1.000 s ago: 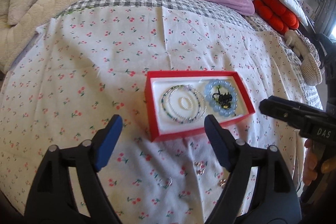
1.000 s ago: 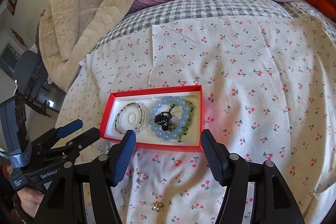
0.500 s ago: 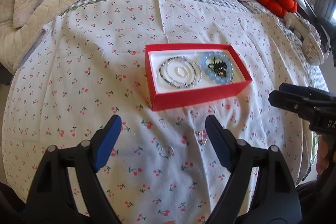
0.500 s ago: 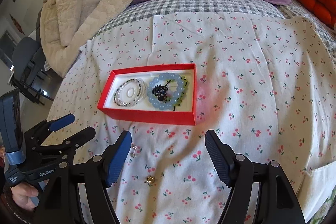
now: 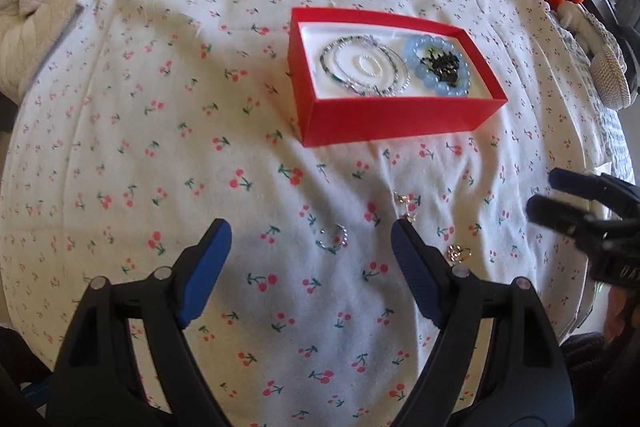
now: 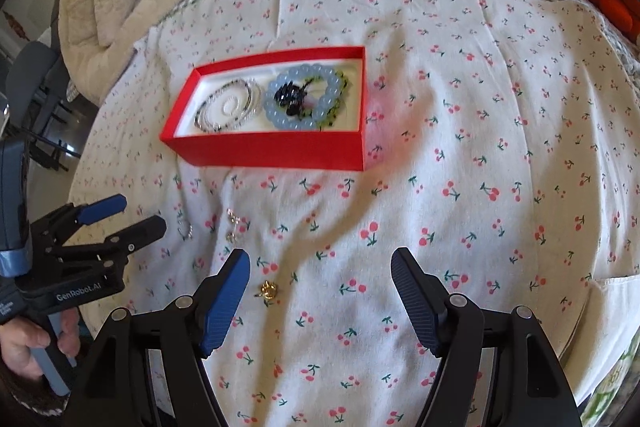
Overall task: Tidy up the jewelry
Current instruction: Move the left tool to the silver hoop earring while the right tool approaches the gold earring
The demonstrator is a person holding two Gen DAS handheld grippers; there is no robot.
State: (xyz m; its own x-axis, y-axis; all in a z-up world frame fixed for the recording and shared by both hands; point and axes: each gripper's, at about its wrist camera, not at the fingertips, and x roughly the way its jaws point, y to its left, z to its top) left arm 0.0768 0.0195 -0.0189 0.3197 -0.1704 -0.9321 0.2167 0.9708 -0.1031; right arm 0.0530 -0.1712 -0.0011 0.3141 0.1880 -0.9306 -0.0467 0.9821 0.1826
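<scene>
Two claws hang released above a cherry-print sheet (image 5: pixel 160 107): left claw (image 5: pixel 310 243) over a silver ring (image 5: pixel 332 239), right claw (image 6: pixel 320 271), just widened, empty, near a gold ring (image 6: pixel 268 290); red box (image 5: pixel 400 123) beyond.

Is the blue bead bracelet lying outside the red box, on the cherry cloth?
No, the blue bead bracelet lies inside the red box, beside the thin bracelets.

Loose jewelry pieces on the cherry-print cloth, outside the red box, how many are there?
3: a silver ring between the left gripper's fingers, a silver piece by its right fingertip, a gold piece further right. Folds may hide others.
</scene>
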